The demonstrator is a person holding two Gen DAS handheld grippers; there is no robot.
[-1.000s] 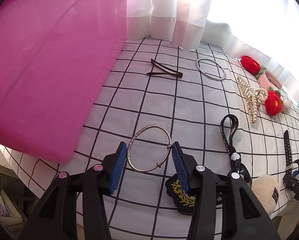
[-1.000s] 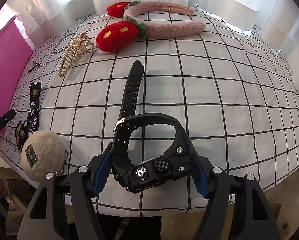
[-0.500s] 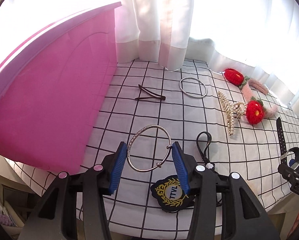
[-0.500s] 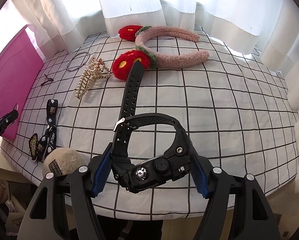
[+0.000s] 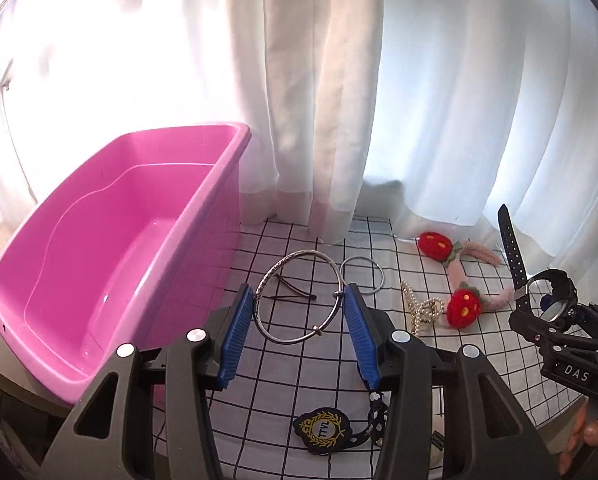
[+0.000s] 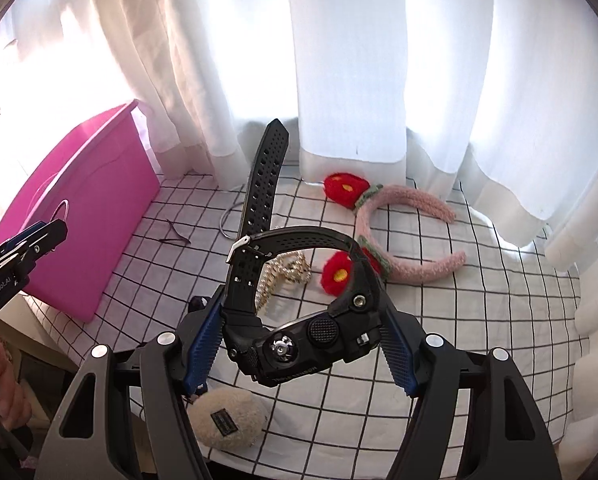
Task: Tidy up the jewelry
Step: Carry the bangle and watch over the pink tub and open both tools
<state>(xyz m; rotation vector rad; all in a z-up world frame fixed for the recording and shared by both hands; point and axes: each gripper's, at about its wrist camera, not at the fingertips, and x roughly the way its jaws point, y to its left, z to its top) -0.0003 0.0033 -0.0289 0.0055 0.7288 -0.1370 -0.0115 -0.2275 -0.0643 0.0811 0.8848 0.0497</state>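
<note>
My left gripper (image 5: 299, 300) is shut on a silver bangle (image 5: 299, 254), which hangs between the blue pads above the checked tablecloth (image 5: 307, 372). An open pink bin (image 5: 99, 248) stands just left of it, its inside bare. My right gripper (image 6: 299, 312) is shut on a black wristwatch (image 6: 299, 344) by its case, with the perforated strap (image 6: 265, 176) sticking up and away. In the left wrist view the right gripper (image 5: 555, 320) holds the watch (image 5: 555, 292) up at the right edge. At the left edge of the right wrist view, the left gripper (image 6: 39, 236) hovers beside the bin (image 6: 87, 216).
On the cloth lie a second silver ring (image 5: 362, 276), a dark hairpin (image 5: 295, 296), a pearl claw clip (image 5: 419, 308), a pink headband with red flowers (image 6: 411, 236), a badge keychain (image 5: 323, 432) and a beige pompom (image 6: 227, 420). White curtains (image 5: 319, 100) hang behind. The table's front edge is near.
Both grippers have risen off the table with the bangle and the watch still gripped. Both views have tilted up, so the bin's inside and more curtain now show.
</note>
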